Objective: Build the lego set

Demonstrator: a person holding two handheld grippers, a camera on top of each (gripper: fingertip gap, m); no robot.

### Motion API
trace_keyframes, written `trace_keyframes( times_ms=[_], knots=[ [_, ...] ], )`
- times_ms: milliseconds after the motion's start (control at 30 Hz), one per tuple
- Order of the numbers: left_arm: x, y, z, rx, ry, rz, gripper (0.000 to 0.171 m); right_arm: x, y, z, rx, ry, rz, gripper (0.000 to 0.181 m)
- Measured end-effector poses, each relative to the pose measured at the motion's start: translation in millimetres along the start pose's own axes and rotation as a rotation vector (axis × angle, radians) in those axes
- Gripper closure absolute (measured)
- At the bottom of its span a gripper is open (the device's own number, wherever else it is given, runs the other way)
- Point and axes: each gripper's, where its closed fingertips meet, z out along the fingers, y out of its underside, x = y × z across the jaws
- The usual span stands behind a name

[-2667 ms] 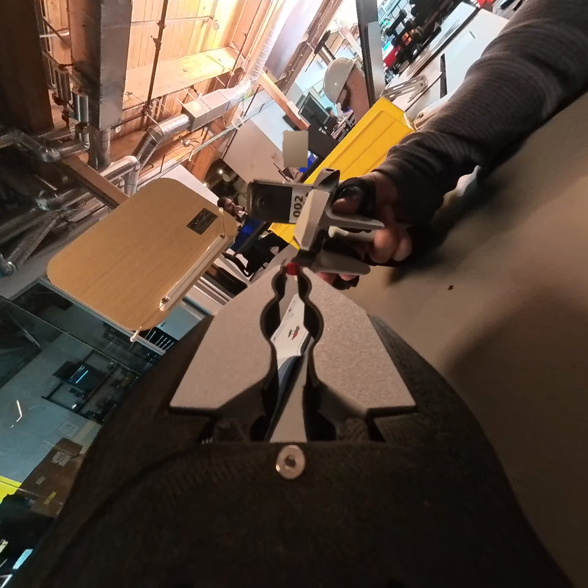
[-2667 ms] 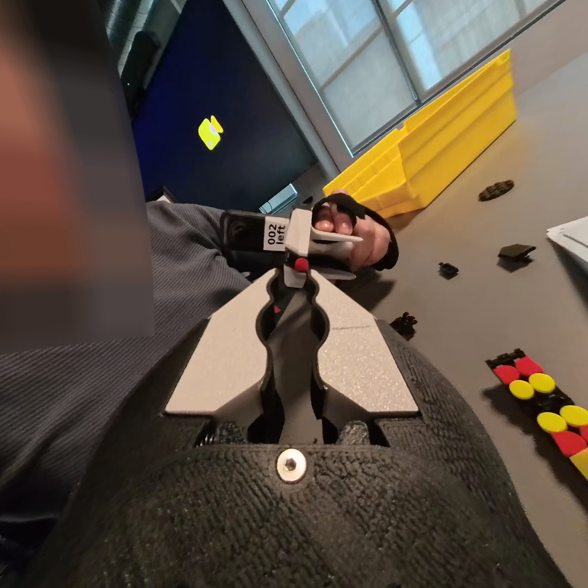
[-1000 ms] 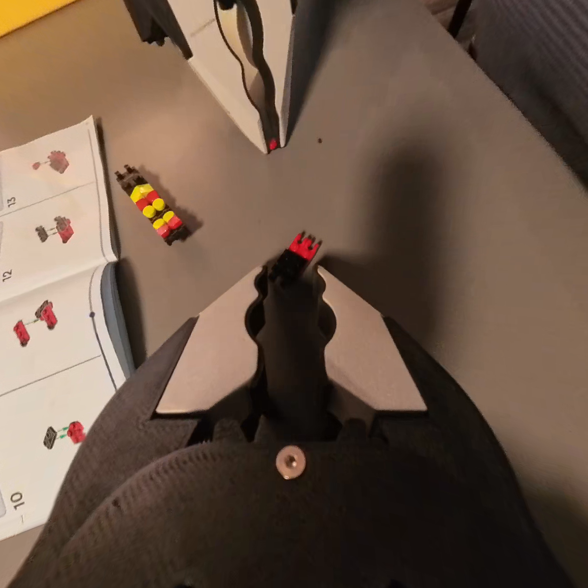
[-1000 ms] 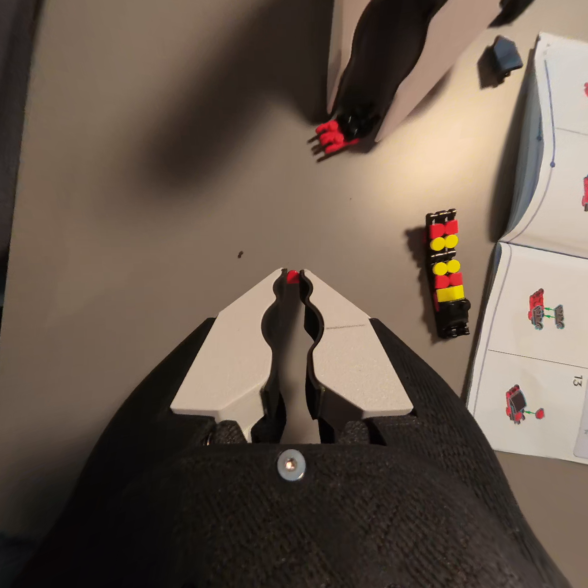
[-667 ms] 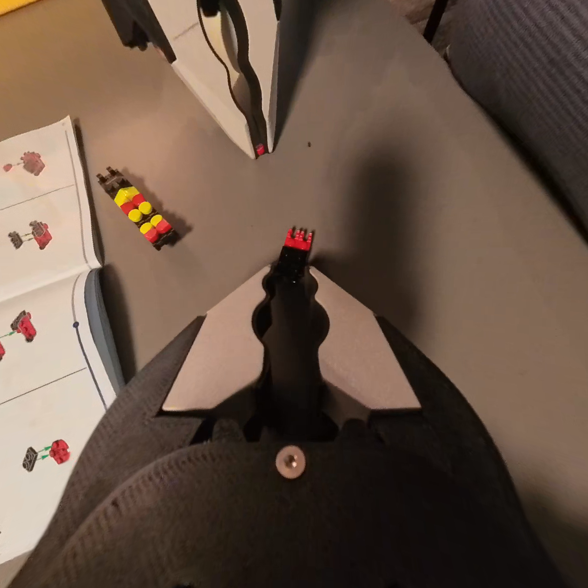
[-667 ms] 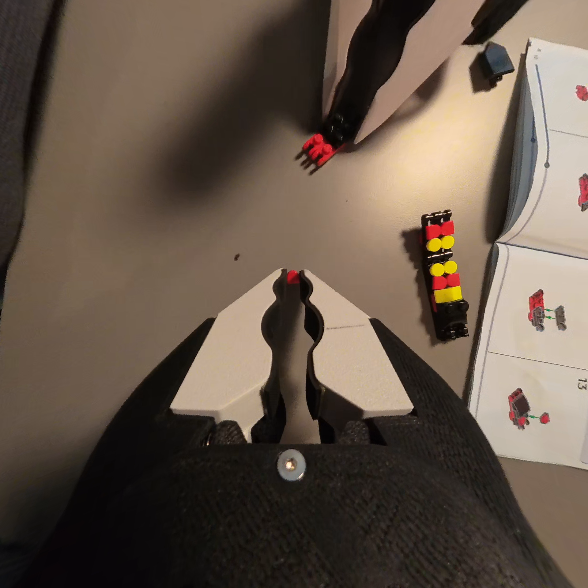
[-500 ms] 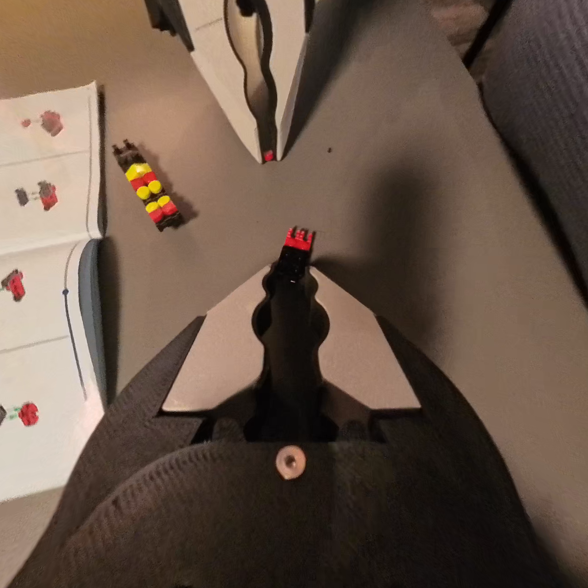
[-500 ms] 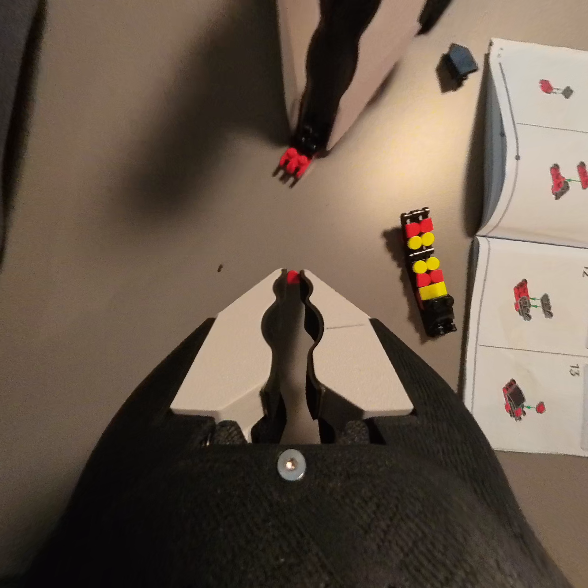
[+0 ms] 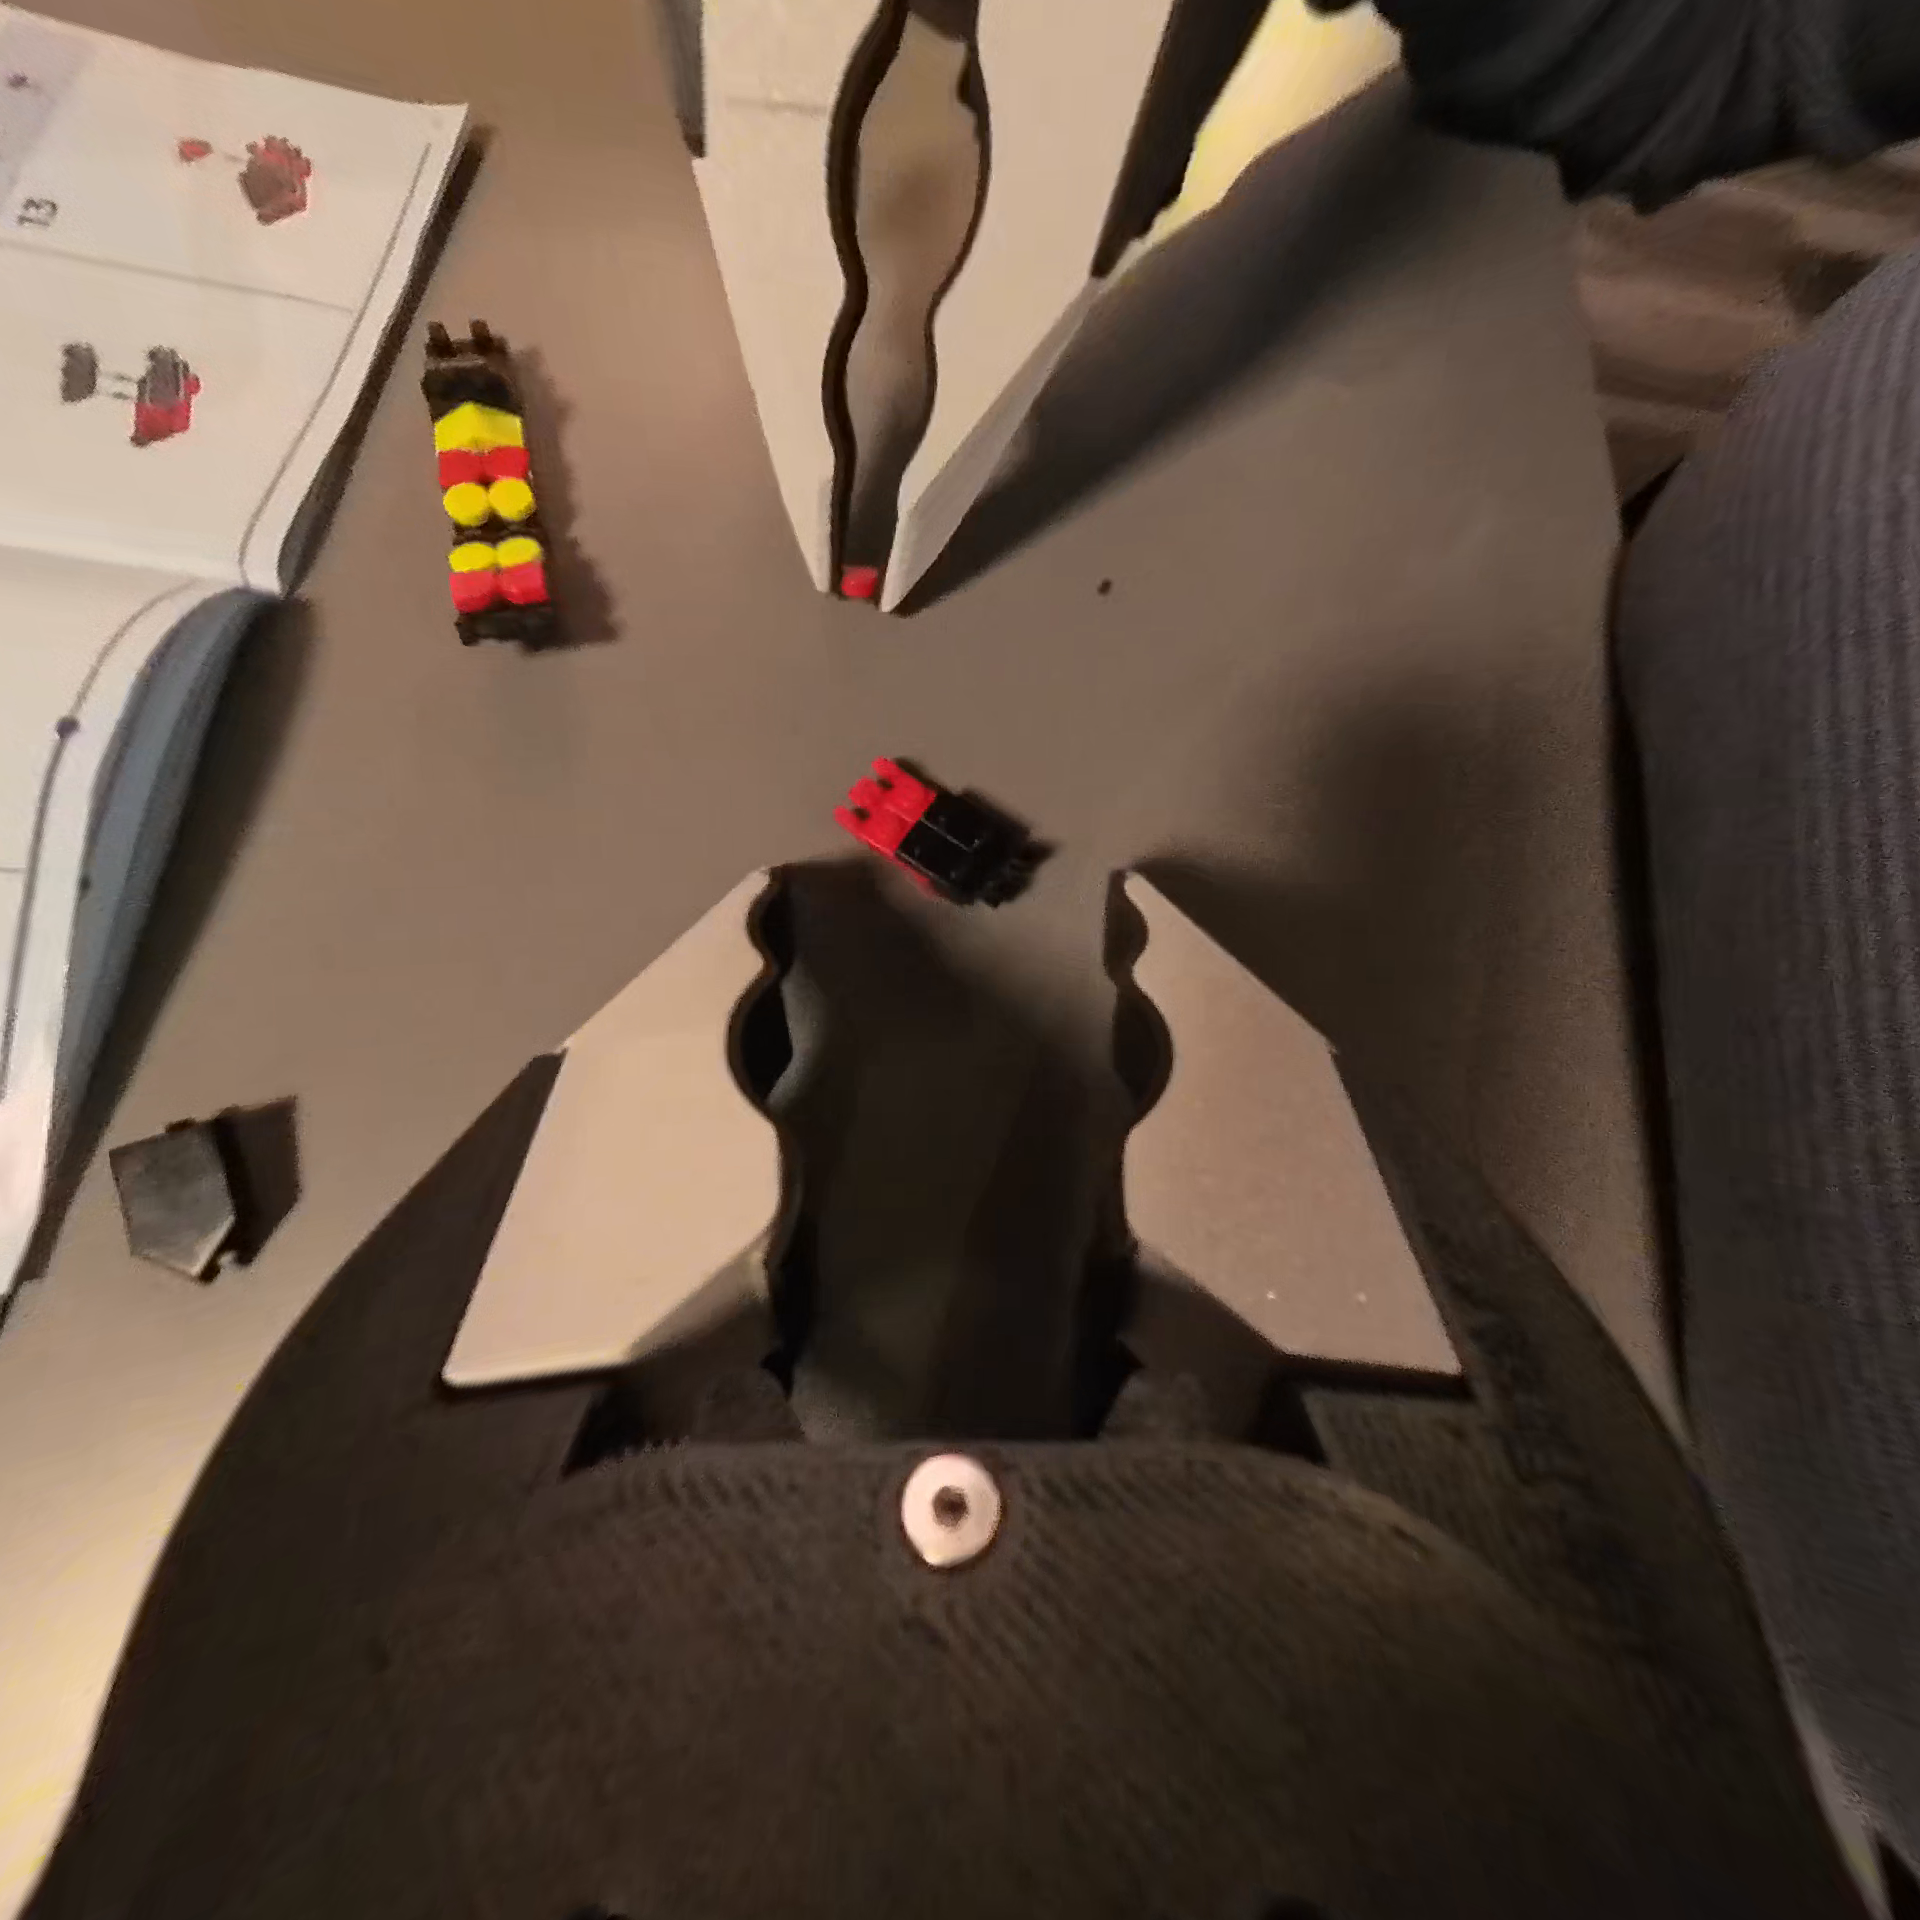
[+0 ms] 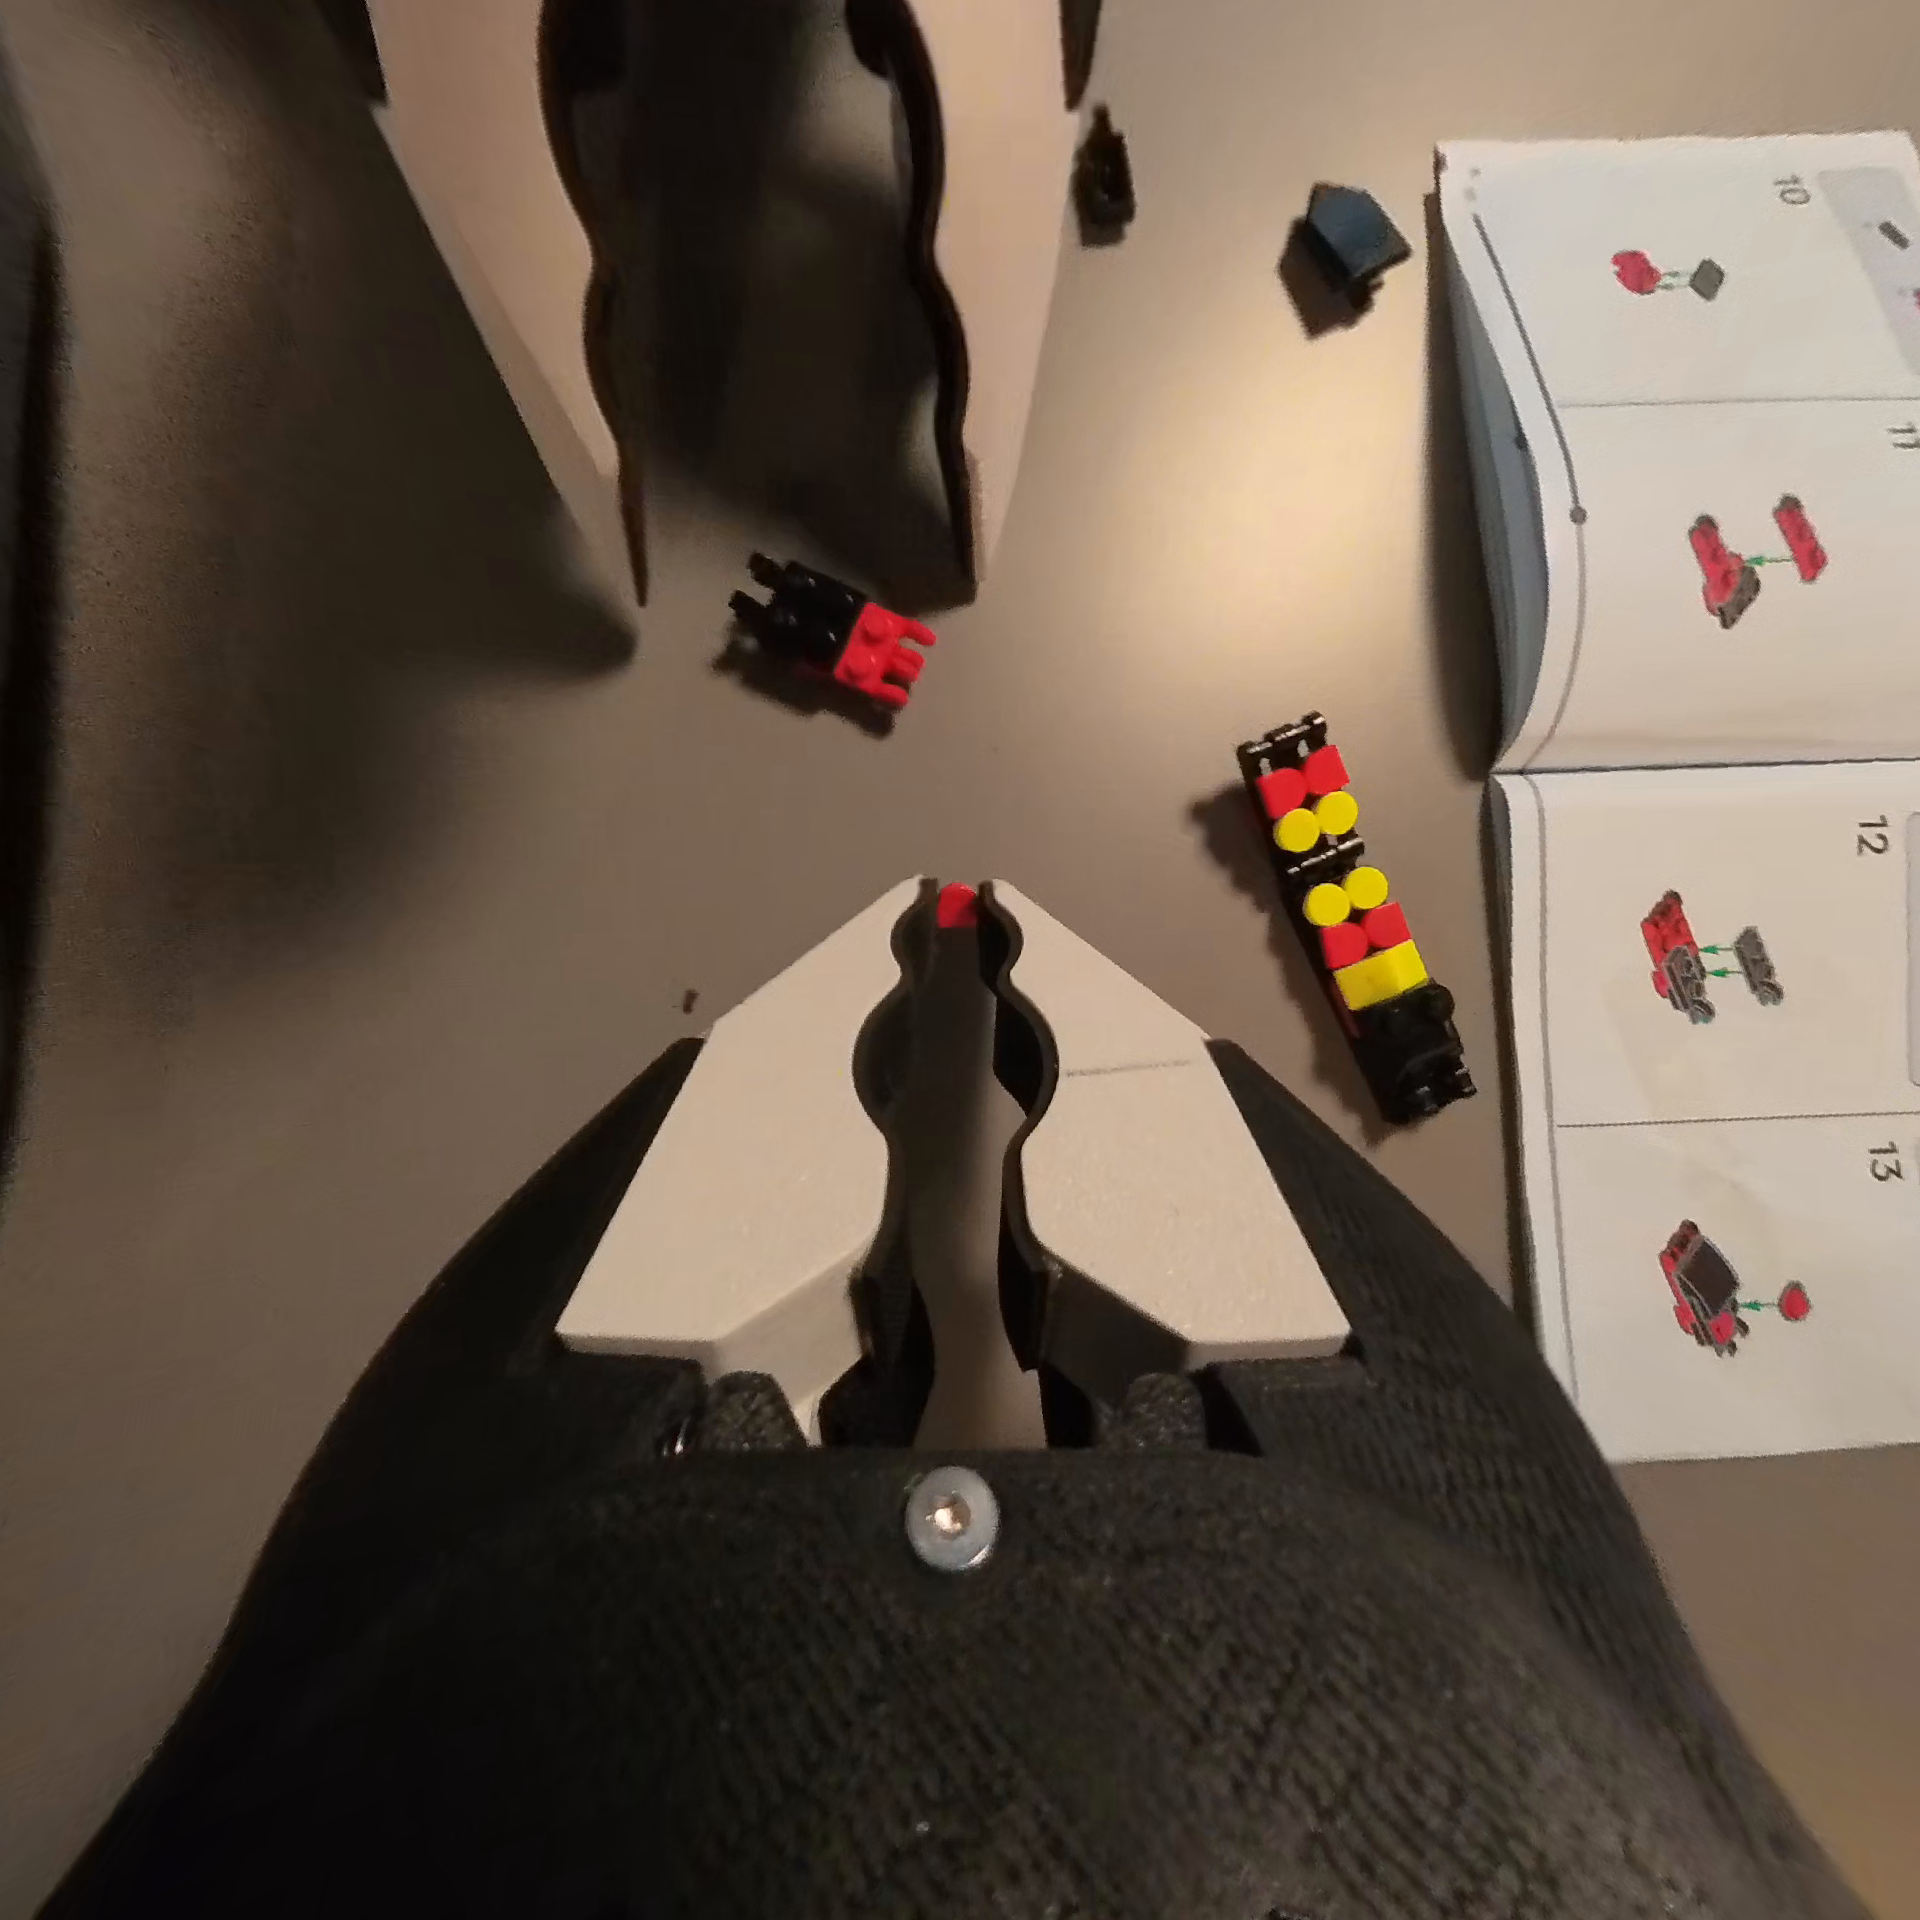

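Observation:
A small red-and-black lego assembly (image 9: 935, 836) lies on the grey table just beyond my open left gripper (image 9: 945, 883), free of both fingers. It also shows in the right wrist view (image 10: 831, 634), below the left gripper (image 10: 805, 597). My right gripper (image 10: 954, 896) is shut on a small red round piece (image 10: 954, 906). In the left wrist view the right gripper (image 9: 859, 594) points toward me with the red piece (image 9: 858, 582) at its tip. A long black strip with red and yellow pieces (image 9: 488, 499) lies to the left, also seen in the right wrist view (image 10: 1351, 914).
An open instruction booklet (image 10: 1714, 790) lies at the right of the right wrist view and at the left of the left wrist view (image 9: 156, 343). A dark slanted piece (image 9: 182, 1184) lies near it (image 10: 1345, 249). A small black piece (image 10: 1103, 177) lies farther off. A dark sleeve (image 9: 1787, 831) borders the table. There is about 7 cm between the tips of the two grippers.
My left gripper has opened and let go of the red-and-black assembly, which now lies on the table turned sideways. My right gripper stays shut on the red piece.

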Motion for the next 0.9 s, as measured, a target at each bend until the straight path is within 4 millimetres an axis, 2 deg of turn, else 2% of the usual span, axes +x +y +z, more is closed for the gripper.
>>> trace_keyframes(
  times_ms=[67, 233, 333, 500, 633, 900],
  knots=[
    [0.8, 2.9, -0.2, -0.006, -0.008, 0.087, 0.111, -4.0, -2.0, 0.3, -0.002, -0.020, 0.003, 0.175],
    [1.4, -2.5, -0.3, 0.035, 0.101, 0.305, 0.111, -10.3, -2.4, 5.6, -0.029, -0.042, -0.013, 0.175],
    [-0.6, -0.8, 3.5, 0.013, 0.149, 0.370, 0.109, -11.8, -3.8, 7.0, -0.042, -0.039, -0.025, 0.175],
    [0.9, -4.0, 6.0, 0.011, 0.235, 0.391, 0.119, -14.2, -4.7, 7.9, -0.070, -0.028, -0.046, 0.175],
    [5.0, -2.6, 9.1, -0.019, 0.284, 0.380, 0.133, -13.7, -5.7, 8.8, -0.087, -0.013, -0.040, 0.175],
    [-0.3, -2.1, 7.9, -0.003, 0.111, 0.246, 0.134, -12.6, -7.6, 9.9, -0.077, -0.005, -0.018, 0.174]
  ],
)
